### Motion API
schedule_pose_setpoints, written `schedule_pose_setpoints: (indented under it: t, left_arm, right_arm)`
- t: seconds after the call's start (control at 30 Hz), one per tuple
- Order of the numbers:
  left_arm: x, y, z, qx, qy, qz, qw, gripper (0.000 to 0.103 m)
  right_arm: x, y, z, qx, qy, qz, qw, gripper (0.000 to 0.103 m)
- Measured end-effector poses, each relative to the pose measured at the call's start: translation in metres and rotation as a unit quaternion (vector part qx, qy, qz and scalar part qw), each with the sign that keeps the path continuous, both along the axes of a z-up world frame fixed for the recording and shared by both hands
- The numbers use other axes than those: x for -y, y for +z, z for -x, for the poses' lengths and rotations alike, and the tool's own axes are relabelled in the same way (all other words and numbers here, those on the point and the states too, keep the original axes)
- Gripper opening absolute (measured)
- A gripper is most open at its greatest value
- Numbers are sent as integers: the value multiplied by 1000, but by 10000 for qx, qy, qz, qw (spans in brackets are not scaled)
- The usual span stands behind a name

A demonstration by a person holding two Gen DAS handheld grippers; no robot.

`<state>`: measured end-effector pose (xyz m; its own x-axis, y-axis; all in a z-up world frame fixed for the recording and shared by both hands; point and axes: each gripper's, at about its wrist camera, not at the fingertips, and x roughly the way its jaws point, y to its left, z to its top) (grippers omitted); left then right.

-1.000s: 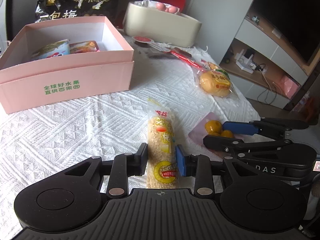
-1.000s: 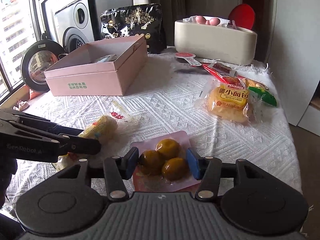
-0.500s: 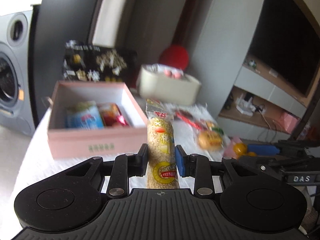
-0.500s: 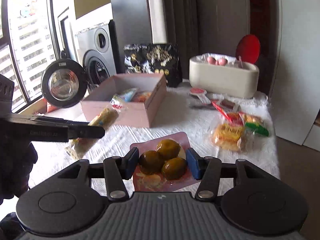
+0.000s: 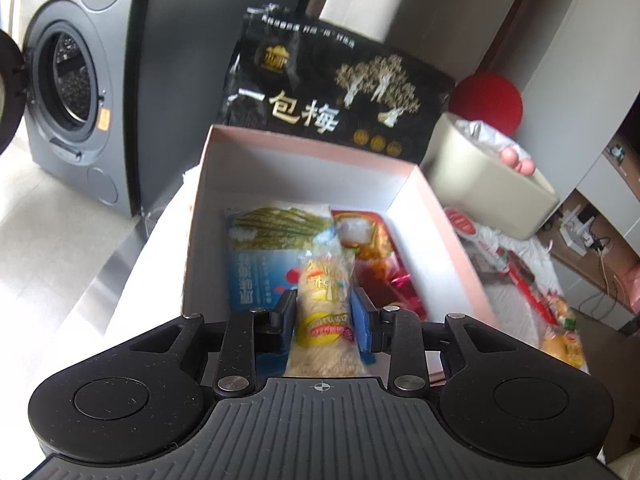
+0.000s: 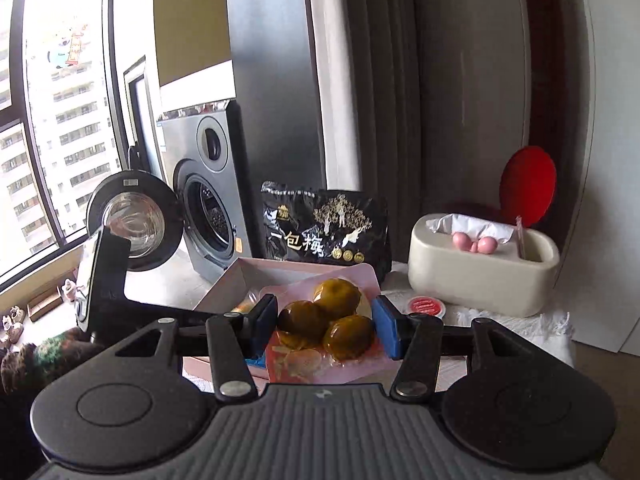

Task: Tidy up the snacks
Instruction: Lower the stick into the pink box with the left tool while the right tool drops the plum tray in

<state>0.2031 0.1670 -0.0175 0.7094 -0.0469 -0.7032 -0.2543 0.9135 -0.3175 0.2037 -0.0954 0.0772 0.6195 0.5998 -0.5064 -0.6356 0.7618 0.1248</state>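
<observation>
My left gripper (image 5: pixel 325 316) is shut on a long clear pack of puffed-rice snack (image 5: pixel 326 304) and holds it over the open pink box (image 5: pixel 448 236). Inside the box lie a blue snack bag (image 5: pixel 264 256) and a red candy pack (image 5: pixel 372 248). My right gripper (image 6: pixel 325 326) is shut on a pink pack with three brown round sweets (image 6: pixel 328 320), held in the air in front of the pink box (image 6: pixel 236 280). The left gripper's body (image 6: pixel 104 280) shows at the left of the right wrist view.
A black plum bag (image 5: pixel 332 92) stands behind the box. A cream tub (image 5: pixel 488 184) with pink eggs and a red lid (image 5: pixel 486 104) stands at the right. More snack packs (image 5: pixel 560 332) lie on the white tablecloth. A washing machine (image 5: pixel 68 80) stands beyond the table.
Both grippers lifted their packs off the table. The left gripper moved forward over the pink box and tipped down; the right gripper rose and came closer to the box.
</observation>
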Motion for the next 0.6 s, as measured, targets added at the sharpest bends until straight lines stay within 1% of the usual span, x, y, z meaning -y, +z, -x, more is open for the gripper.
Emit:
schedule_pose_setpoints:
  t: [0.03, 0.1, 0.13, 0.2, 0.27, 0.33, 0.4, 0.47, 0.5, 0.53, 0.6]
  left_arm:
    - [1, 0, 2, 82, -55, -121, 9999, 35]
    - [1, 3, 6, 123, -44, -293, 9995, 35]
    - [0, 6, 11, 243, -10, -331, 9992, 32]
    - [-5, 16, 23, 695, 47, -429, 9966, 33]
    - [-11, 25, 35, 1048, 146, -493, 9932, 33]
    - [-16, 33, 48, 1198, 231, -375, 9918, 32]
    - [-16, 38, 62, 1251, 67, -220, 9919, 32]
    - [-11, 39, 71, 1142, -347, 21, 9929, 32]
    - [-8, 37, 72, 1011, -487, 34, 9937, 32]
    - [-5, 35, 70, 851, -577, -35, 9947, 32]
    - [-2, 28, 62, 656, -613, -224, 9957, 31]
  right_arm:
    - [-11, -6, -11, -142, 19, 59, 9999, 52]
    - [-34, -18, -32, -447, 79, 135, 9989, 52]
    - [-46, -23, -43, -597, 111, 148, 9980, 52]
    - [-74, -34, -65, -863, 195, 161, 9960, 52]
    - [-104, -46, -85, -1006, 253, 217, 9944, 52]
    - [-130, -59, -105, -1182, 274, 284, 9922, 52]
    - [-157, -75, -124, -1414, 292, 345, 9889, 52]
    - [-176, -91, -138, -1613, 288, 433, 9855, 52]
    - [-184, -97, -143, -1689, 323, 506, 9838, 52]
    - [-190, -103, -146, -1753, 403, 601, 9818, 53]
    - [-194, -106, -148, -1814, 498, 702, 9796, 53]
